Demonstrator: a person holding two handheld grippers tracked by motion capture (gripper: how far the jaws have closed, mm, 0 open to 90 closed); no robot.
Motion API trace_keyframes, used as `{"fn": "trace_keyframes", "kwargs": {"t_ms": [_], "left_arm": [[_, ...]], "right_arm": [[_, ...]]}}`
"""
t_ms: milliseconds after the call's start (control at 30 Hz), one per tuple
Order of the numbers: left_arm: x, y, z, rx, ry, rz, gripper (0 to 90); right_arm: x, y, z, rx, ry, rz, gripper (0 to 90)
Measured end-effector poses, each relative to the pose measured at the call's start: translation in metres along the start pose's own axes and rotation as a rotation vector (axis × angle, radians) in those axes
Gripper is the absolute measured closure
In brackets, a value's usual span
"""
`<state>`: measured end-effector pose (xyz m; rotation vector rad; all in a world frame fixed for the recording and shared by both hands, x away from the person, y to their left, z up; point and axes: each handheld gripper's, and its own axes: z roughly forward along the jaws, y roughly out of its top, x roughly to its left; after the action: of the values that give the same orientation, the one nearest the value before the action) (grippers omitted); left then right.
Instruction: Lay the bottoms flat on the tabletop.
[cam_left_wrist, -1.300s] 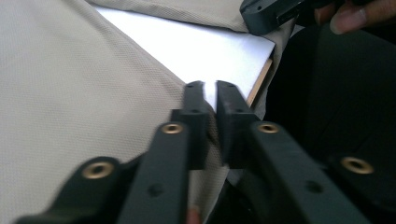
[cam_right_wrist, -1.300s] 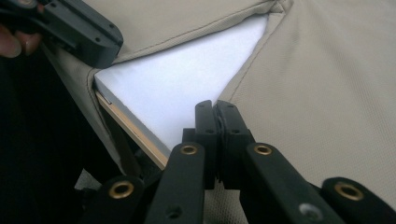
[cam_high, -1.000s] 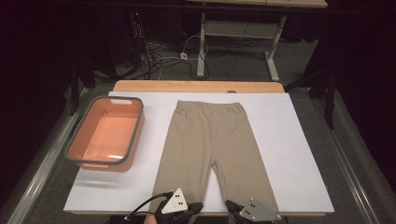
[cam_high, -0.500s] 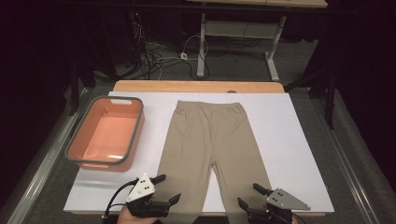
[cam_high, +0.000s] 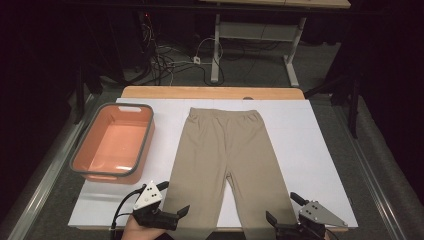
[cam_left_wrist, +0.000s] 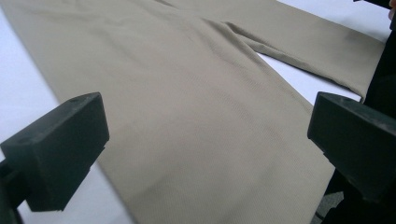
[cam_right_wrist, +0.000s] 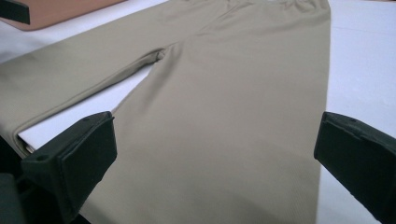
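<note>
Beige trousers (cam_high: 227, 160) lie flat on the white sheet (cam_high: 310, 150) covering the desk (cam_high: 212, 92), waistband toward 12 o'clock, both legs running down toward 6 o'clock at the near edge. Cloth smooth, legs slightly apart with a wedge of white sheet between them.

Left gripper (cam_high: 173, 199) at about 7 o'clock, over the hem end of the left leg. Its fingers (cam_left_wrist: 60, 149) have just been opening and now stand wide apart; the leg cloth lies beneath and between them, not pinched, nothing held. A hand (cam_high: 142, 231) shows at the bottom edge behind it.

Right gripper (cam_high: 284, 209) at about 5 o'clock, over the hem end of the right leg. Its fingers (cam_right_wrist: 77, 158) have likewise just been opening and stand at full spread; the leg runs below them, pads clear of the cloth, nothing held.

Orange basin (cam_high: 145, 145) with a grey rim sits at 9 o'clock of the trousers, near but apart from them, on the sheet's left side. Cables (cam_high: 170, 62) on the floor beyond the desk at 12 o'clock.
</note>
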<state>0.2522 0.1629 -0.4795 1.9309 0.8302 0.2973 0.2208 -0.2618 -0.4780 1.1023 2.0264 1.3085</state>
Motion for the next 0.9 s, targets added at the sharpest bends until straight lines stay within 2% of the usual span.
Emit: {"fn": "trace_keyframes", "kwargs": {"t_ms": [233,433,767,900], "left_arm": [[-0.001,0.0,0.004,-0.003,-0.004,-0.006,0.0],[0.001,-0.002,-0.001,-0.01,0.017,-0.026,0.0],[0.008,-0.012,-0.015,0.012,0.061,-0.057,0.0],[0.01,-0.016,-0.018,0.026,0.073,-0.054,0.0]], "right_arm": [[-0.002,-0.001,-0.004,-0.005,-0.006,0.002,0.0],[0.002,0.005,-0.001,-0.021,-0.002,-0.006,0.0],[0.01,0.022,0.02,-0.04,0.018,-0.013,0.0],[0.015,0.03,0.031,-0.04,0.033,-0.016,0.0]]}}
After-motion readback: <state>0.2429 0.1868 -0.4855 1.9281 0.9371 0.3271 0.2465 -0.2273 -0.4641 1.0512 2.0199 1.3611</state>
